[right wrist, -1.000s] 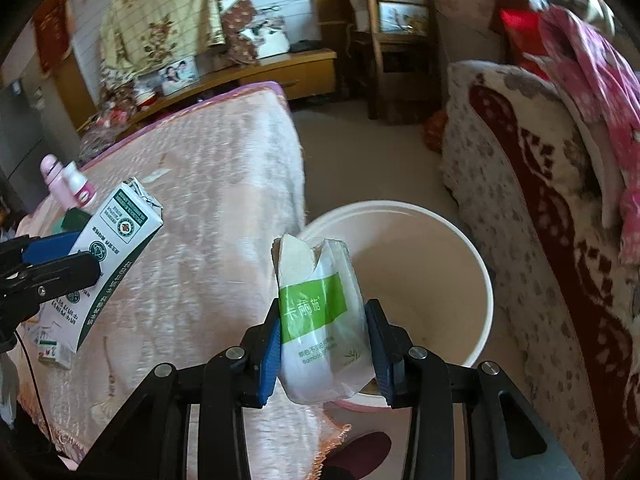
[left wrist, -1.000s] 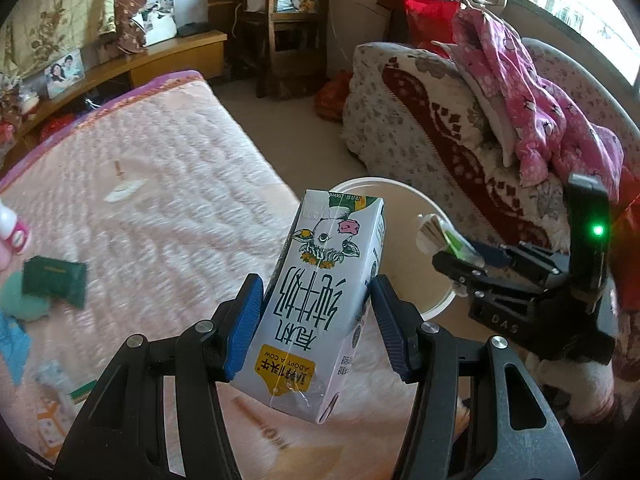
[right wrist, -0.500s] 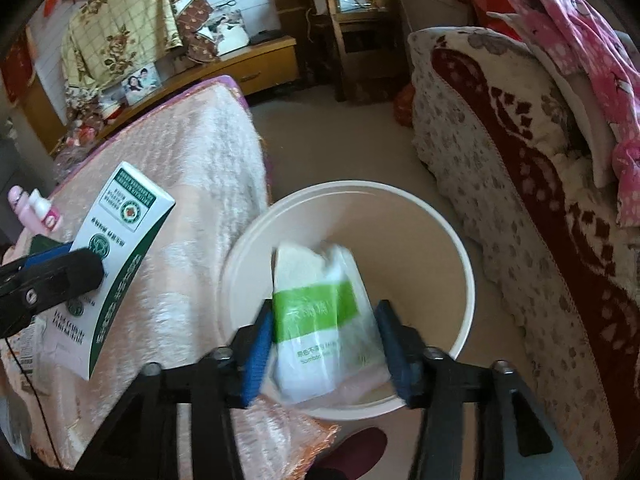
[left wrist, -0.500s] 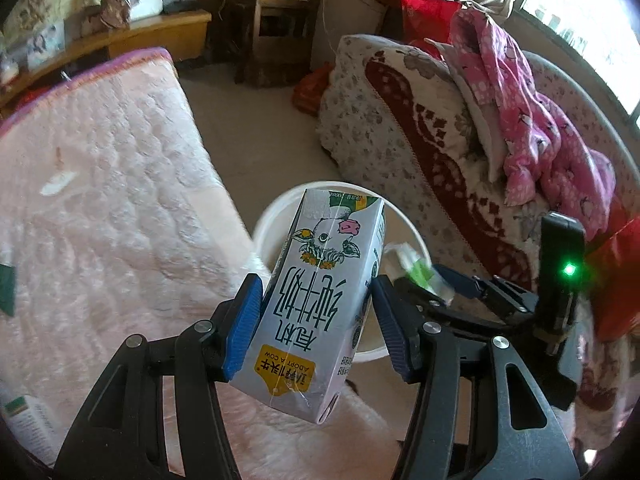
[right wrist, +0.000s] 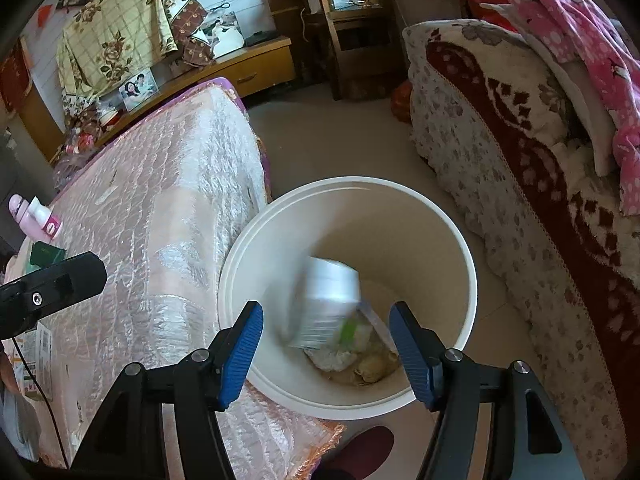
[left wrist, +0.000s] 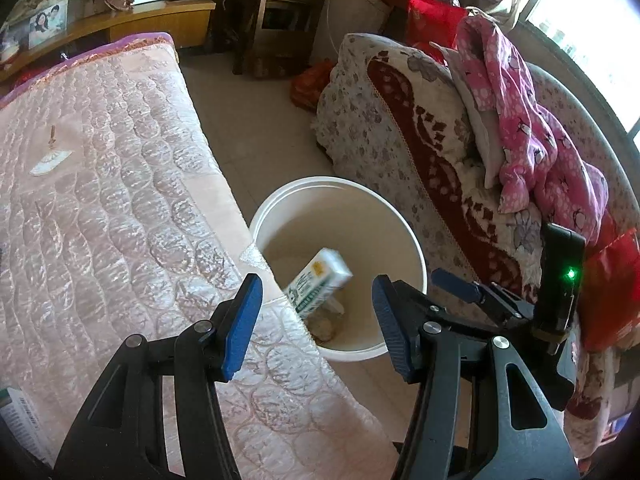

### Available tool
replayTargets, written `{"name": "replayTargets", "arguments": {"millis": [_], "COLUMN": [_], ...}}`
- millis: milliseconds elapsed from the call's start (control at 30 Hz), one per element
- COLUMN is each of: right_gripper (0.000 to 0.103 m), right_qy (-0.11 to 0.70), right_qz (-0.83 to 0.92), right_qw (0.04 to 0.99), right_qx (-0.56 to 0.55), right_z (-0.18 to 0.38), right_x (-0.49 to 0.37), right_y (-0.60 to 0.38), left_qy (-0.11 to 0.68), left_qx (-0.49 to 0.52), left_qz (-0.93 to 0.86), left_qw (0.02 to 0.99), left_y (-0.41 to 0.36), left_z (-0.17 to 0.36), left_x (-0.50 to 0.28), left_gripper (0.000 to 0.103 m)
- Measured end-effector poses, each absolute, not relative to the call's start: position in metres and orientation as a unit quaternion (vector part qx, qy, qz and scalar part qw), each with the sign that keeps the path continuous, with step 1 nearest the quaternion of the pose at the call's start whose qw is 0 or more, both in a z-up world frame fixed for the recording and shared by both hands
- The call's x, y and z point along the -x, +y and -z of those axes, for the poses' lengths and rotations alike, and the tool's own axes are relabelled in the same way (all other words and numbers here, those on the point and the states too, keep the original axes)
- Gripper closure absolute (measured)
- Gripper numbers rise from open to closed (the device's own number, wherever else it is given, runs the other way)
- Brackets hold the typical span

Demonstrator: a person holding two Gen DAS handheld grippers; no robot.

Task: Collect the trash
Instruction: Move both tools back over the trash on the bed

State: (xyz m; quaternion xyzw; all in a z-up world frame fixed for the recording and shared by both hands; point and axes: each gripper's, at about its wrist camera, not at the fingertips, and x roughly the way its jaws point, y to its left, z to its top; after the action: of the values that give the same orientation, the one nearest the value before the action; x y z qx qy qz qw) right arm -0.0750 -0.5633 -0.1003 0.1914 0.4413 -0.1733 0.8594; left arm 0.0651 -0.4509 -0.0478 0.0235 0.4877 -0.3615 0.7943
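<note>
The white bin (right wrist: pixel 464 264) is partly hidden by the bed edge (left wrist: pixel 256 256); the milk carton (left wrist: pixel 320 282) inside it is blurred, below and beyond the empty, parted left gripper (left wrist: pixel 318 330). The right gripper (right wrist: pixel 326 350) is seen opening, nothing between its jaws

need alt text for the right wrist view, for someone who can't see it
A blurred milk carton drops into a white bin on the floor between a pink quilted bed and a patterned sofa. The right tool points down over the bin, its jaws opening with nothing between them.
</note>
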Motion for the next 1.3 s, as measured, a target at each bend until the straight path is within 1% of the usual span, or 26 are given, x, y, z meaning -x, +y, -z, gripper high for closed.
{"name": "replayTargets", "arguments": {"millis": [300, 567, 1133, 1300], "right_gripper": [0.04, 0.038, 0.035, 0.031], "right_qy": [0.44, 0.433, 0.391, 0.383], "right_qz": [0.171, 0.166, 0.141, 0.133], "right_qw": [0.865, 0.872, 0.898, 0.904], "right_qx": [-0.172, -0.158, -0.143, -0.135], "right_z": [0.093, 0.079, 0.041, 0.031], "right_x": [0.075, 0.073, 0.064, 0.058], "right_y": [-0.55, -0.53, -0.464, -0.445], "left_qy": [0.449, 0.432, 0.402, 0.389], "left_qx": [-0.053, -0.044, -0.016, -0.015], "left_qz": [0.327, 0.294, 0.243, 0.232], "left_qw": [0.83, 0.852, 0.883, 0.891], "left_y": [-0.426, -0.398, -0.326, -0.3], "left_z": [0.038, 0.029, 0.012, 0.005], "left_x": [-0.053, -0.053, -0.051, -0.046], "left_gripper": [0.047, 0.047, 0.047, 0.047]}}
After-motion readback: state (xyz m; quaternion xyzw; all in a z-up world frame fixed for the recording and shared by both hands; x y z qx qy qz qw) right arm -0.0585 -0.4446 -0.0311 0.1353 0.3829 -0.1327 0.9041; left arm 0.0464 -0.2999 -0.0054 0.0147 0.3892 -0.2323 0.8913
